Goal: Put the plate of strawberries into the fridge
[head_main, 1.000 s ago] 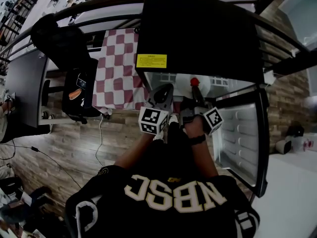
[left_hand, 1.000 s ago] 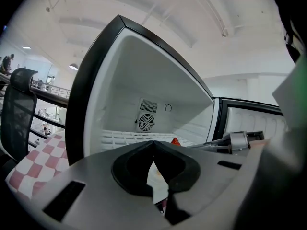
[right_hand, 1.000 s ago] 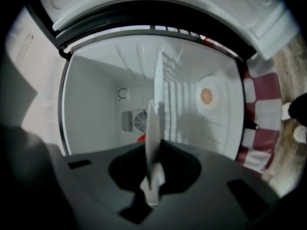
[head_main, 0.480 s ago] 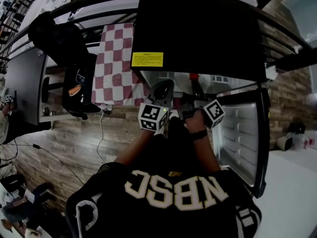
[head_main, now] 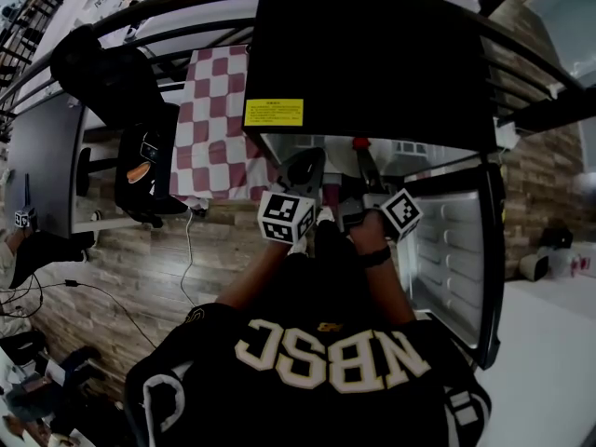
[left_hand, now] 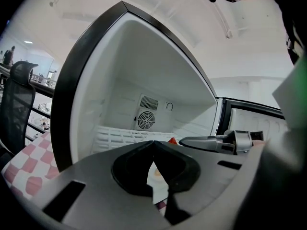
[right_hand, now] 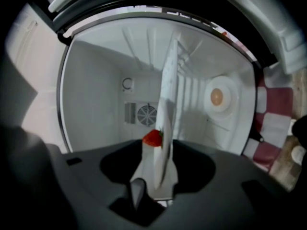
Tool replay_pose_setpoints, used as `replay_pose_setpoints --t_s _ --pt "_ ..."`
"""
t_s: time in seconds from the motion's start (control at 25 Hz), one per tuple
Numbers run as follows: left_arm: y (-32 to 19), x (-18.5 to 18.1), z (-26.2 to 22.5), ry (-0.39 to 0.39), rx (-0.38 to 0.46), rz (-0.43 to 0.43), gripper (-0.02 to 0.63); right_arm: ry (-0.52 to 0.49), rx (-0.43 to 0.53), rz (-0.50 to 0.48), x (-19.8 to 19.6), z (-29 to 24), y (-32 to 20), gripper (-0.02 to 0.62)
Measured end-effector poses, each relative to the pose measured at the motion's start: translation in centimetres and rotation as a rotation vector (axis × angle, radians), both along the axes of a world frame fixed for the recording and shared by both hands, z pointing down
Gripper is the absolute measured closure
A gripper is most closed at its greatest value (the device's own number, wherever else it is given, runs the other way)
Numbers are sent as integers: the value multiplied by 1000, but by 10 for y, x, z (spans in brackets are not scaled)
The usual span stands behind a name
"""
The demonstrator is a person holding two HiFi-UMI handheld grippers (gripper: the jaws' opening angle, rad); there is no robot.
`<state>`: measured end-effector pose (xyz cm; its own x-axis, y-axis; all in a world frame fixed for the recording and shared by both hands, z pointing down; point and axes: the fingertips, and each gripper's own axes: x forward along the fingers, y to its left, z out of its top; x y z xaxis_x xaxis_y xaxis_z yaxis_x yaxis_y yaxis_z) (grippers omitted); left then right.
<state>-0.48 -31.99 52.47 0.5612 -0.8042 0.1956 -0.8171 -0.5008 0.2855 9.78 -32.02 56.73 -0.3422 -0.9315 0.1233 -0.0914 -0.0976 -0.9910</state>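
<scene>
Opening, the right gripper's (right_hand: 156, 176) jaws are loosening around the thin white plate (right_hand: 168, 95), seen edge-on between them inside the white-lined black fridge (right_hand: 91, 109), one red strawberry (right_hand: 152, 138) on it; only the left gripper view is showing the left gripper's (left_hand: 154, 147) jaws closed together, empty.

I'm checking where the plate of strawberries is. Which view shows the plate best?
The right gripper view: the plate shows large and edge-on against the inside of the fridge, with a strawberry on it. The left gripper view and the head view show only a red speck of strawberry, and hardly any plate.
</scene>
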Motion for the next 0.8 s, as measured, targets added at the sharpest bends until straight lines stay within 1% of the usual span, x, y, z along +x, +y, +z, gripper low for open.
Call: replay_pose_setpoints --t_s 0.12,0.24,0.28,0.32,0.44,0.52,0.6,0.72,0.8 --pt "1 1 -1 28 -14 4 589 99 33 -46 -2 -13 10 379" --pt "2 0 -4 70 -31 7 589 221 94 -77 3 -15 20 367" --pt "2 -1 -5 78 -34 7 589 290 110 -90 5 -15 25 365" --pt "2 -2 -6 88 -38 5 589 383 127 -105 7 -16 29 365" --pt "3 -4 -8 124 -52 2 589 693 199 -157 9 -22 42 360" --pt "3 -5 -9 125 -50 3 589 828 227 -191 6 -24 49 354" --pt "3 -5 -8 124 -52 8 589 883 229 -203 4 -21 54 353" --pt "5 -3 -4 123 -63 18 589 880 227 -193 6 -18 54 354" --pt "7 -2 -3 119 -67 24 589 896 231 -194 7 -19 51 353"
